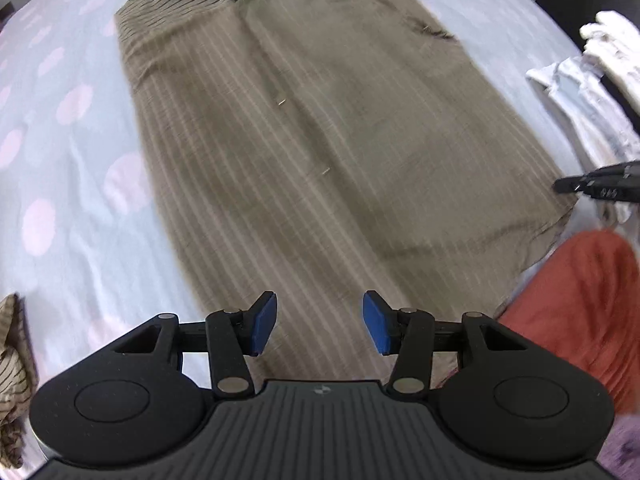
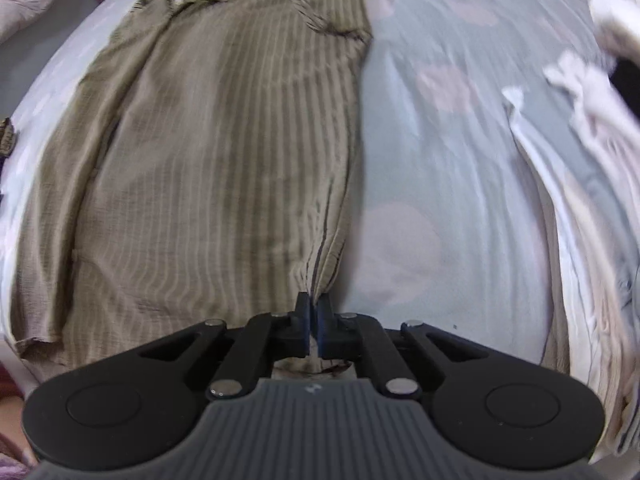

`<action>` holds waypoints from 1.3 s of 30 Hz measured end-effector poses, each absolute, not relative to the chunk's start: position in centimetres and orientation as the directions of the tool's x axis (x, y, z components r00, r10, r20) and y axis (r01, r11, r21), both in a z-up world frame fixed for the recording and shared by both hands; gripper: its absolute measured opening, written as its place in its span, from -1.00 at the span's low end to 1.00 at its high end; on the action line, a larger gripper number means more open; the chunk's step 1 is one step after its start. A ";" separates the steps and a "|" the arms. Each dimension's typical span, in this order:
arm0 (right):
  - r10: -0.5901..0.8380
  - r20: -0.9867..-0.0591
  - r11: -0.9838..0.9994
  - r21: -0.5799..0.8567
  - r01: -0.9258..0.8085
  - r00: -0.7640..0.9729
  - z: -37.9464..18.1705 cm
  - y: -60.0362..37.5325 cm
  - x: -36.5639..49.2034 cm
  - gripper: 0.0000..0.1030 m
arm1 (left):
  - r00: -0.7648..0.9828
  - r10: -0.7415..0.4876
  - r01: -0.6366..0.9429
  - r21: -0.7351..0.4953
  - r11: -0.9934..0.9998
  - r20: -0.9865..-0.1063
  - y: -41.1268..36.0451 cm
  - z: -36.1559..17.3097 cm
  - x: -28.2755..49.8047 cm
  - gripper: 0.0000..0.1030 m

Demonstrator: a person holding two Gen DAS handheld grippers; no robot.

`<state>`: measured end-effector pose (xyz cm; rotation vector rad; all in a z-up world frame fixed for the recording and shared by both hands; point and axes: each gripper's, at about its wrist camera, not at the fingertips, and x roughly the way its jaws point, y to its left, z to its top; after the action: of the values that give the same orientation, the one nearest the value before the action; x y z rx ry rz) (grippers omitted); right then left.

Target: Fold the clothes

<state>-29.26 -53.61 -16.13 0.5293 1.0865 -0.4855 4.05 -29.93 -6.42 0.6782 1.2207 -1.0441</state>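
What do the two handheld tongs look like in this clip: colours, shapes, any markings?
Both are matte black. The left tongs have blue pads on short fingers, scissor-like link arms with silver pivot pins, two round housings and a grey ribbed body bearing a small round emblem. The right tongs share that build, with a small pale mark on the ribbed body. No cables or sleeves are visible.

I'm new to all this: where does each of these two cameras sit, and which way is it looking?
Left wrist view: sits on the left gripper, looking steeply down along its open fingers at the striped shirt on the dotted bedsheet; the right gripper pokes in at the right edge.
Right wrist view: sits on the right gripper, looking steeply down at the shirt's right edge, which its shut fingers pinch; pale clothes lie to the right.
Shared: the same shirt, collar far, and bedsheet.
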 end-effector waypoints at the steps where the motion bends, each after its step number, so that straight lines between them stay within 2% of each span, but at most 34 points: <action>1: -0.106 -0.914 0.783 0.165 0.599 0.390 -15.8 -53.3 -28.9 -0.93 | -0.007 -0.281 0.909 -0.124 0.398 -0.960 -30.7 -6.2 3.6 -0.13; 6: -0.074 -0.911 0.818 0.177 0.547 0.406 -14.5 -51.7 -26.9 -0.93 | -0.103 -0.337 0.890 -0.238 0.390 -0.936 -34.7 -5.9 1.4 -0.21; 14: -0.054 -0.899 0.843 0.192 0.503 0.434 -13.7 -50.6 -27.0 -0.93 | -0.242 -0.387 0.849 -0.387 0.360 -0.890 -42.4 -7.4 -3.1 -0.21; 23: -0.033 -0.892 0.850 0.212 0.482 0.450 -14.1 -50.4 -27.2 -0.93 | -0.342 -0.333 0.801 -0.458 0.385 -0.879 -48.9 -11.7 -6.3 -0.21; 30: -0.007 -0.890 0.853 0.233 0.468 0.456 -14.1 -50.5 -27.2 -0.93 | -0.376 -0.331 0.758 -0.493 0.427 -0.865 -49.9 -13.6 -6.6 -0.24; 31: -0.002 -0.890 0.854 0.236 0.464 0.456 -14.1 -50.5 -27.1 -0.93 | -0.374 -0.330 0.758 -0.491 0.430 -0.867 -50.0 -13.7 -6.7 -0.28; 32: 0.002 -0.891 0.856 0.237 0.460 0.455 -14.2 -50.4 -27.0 -0.93 | -0.370 -0.330 0.757 -0.488 0.435 -0.868 -50.0 -13.9 -6.7 -0.43; 36: 0.009 -0.894 0.862 0.234 0.450 0.448 -14.3 -50.1 -26.7 -0.94 | -0.349 -0.333 0.764 -0.472 0.440 -0.876 -50.1 -14.2 -7.0 -0.80; 39: 0.010 -0.898 0.865 0.229 0.446 0.441 -14.4 -50.1 -26.6 -0.94 | -0.321 -0.336 0.784 -0.448 0.430 -0.885 -50.0 -14.2 -7.2 -0.96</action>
<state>-26.60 -50.06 -14.39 0.4750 1.0904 -0.2834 -7.19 -49.97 -14.23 0.4147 1.5056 -1.1908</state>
